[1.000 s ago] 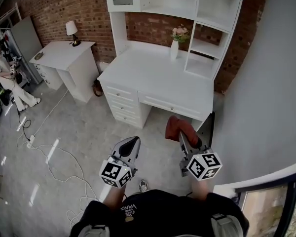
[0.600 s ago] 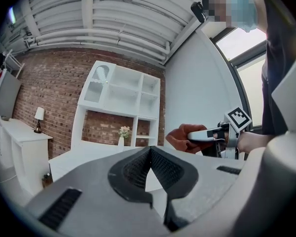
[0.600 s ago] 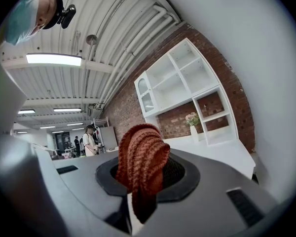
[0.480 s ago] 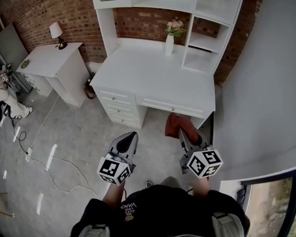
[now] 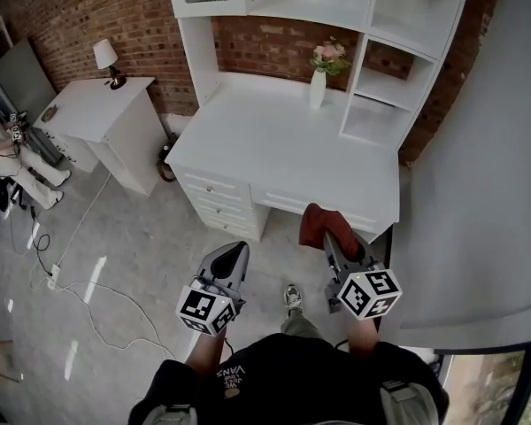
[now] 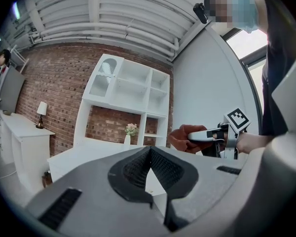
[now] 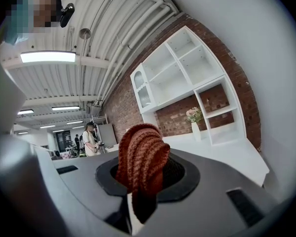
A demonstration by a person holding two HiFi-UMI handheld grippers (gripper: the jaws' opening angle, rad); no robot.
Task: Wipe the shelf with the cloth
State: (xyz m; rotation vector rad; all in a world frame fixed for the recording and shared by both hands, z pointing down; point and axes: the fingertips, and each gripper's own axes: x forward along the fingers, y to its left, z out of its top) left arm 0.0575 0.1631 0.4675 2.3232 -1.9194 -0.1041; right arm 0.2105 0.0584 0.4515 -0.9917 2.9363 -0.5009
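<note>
My right gripper [image 5: 335, 243] is shut on a rust-red knitted cloth [image 5: 322, 223], held in the air in front of the white desk's front edge. In the right gripper view the cloth [image 7: 142, 157] bunches up out of the shut jaws of that gripper [image 7: 139, 184]. The left gripper [image 5: 232, 260] hangs lower left over the floor, shut and holding nothing; its own view shows the jaws met at the tip [image 6: 151, 152], with the cloth [image 6: 183, 138] off to the right. The white shelf unit [image 5: 375, 120] stands on the desk's back, beyond both grippers.
A white vase of flowers [image 5: 318, 86] stands on the desk top [image 5: 265, 149] beside the open shelves. Drawers [image 5: 214, 197] face me. A side table with a lamp [image 5: 106, 57], a person [image 5: 7, 145] and floor cables [image 5: 93, 283] lie left. A grey wall [image 5: 496, 193] runs along the right.
The desk has drawn nearer and shifted slightly right in the head view; a foot now shows on the floor. Both grippers hold the same pose, the cloth still gripped.
</note>
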